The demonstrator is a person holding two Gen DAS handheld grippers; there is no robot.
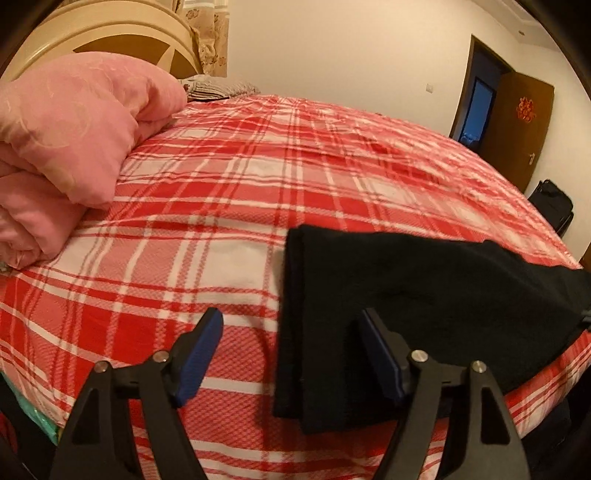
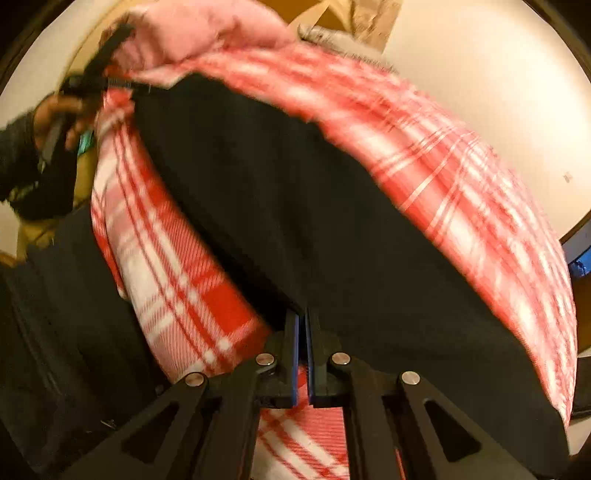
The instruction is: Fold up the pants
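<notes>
1. The right gripper [image 2: 303, 321] is clenched on the near edge of the black pants [image 2: 295, 206].
2. The left gripper [image 1: 291, 325] is released, straddling the pants' end.
3. The pants lie flat near the plaid bed's [image 1: 221, 177] front edge.
4. A pink quilt [image 1: 66, 140] is piled farther back, by the headboard [image 1: 110, 33].

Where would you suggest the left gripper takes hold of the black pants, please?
Probably at the near corner of the pants' short end, coming from the bed's near edge. That folded edge lies flat between the open left gripper's fingers, so one could slide underneath.
</notes>
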